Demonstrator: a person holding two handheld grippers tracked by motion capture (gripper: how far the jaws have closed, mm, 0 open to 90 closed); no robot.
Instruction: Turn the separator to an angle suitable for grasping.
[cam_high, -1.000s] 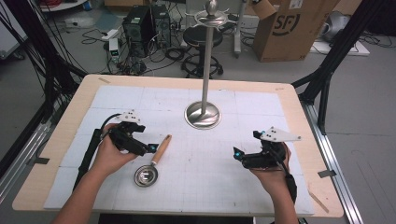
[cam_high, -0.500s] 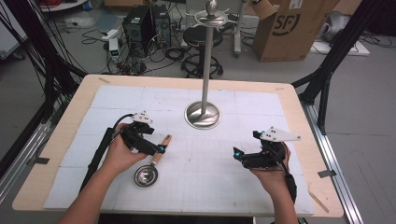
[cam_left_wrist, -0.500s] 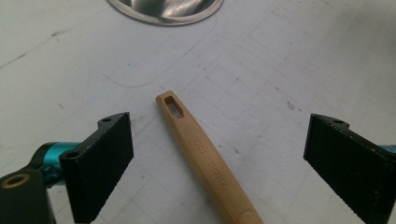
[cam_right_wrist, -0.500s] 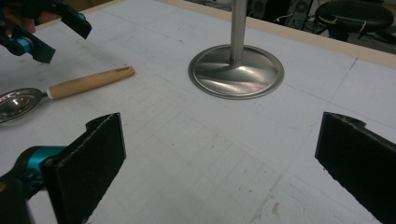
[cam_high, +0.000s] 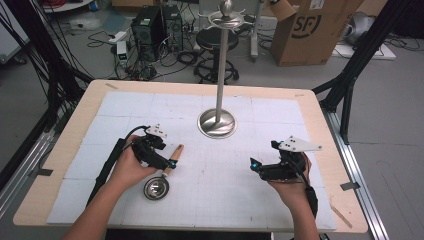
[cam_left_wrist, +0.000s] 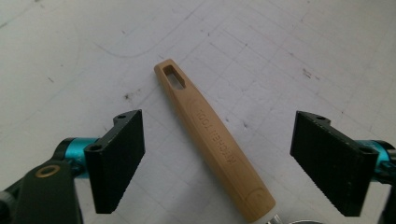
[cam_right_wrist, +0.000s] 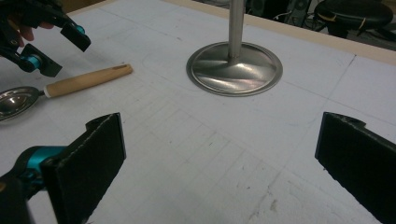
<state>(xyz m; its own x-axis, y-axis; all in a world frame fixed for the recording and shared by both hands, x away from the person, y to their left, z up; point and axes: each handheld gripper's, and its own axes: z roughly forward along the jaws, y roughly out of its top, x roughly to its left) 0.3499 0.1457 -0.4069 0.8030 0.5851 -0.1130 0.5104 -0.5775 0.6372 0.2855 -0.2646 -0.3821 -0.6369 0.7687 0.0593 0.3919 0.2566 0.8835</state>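
Note:
A spoon with a wooden handle (cam_high: 175, 154) and a round metal bowl (cam_high: 156, 188) lies flat on the white mat, left of centre. My left gripper (cam_high: 169, 162) hangs over the handle. Its jaws have just been closing. In the left gripper view the handle (cam_left_wrist: 212, 137) lies between the two pads (cam_left_wrist: 116, 158), apart from both, so the left gripper (cam_left_wrist: 224, 161) is open. My right gripper (cam_high: 255, 165) rests on the mat at the right, open and empty (cam_right_wrist: 224, 172). It faces the spoon (cam_right_wrist: 86, 79) and the left gripper (cam_right_wrist: 51, 51).
A tall metal stand with a round base (cam_high: 217, 123) rises from the middle of the far half of the mat, its base (cam_right_wrist: 235, 67) ahead of the right gripper. The left gripper's black cable (cam_high: 107, 165) trails along the left forearm. The table's wooden edge (cam_high: 60, 145) frames the mat.
My left gripper has moved right, onto the spoon's handle, and its jaws stand narrower. The spoon and the right gripper have kept still.

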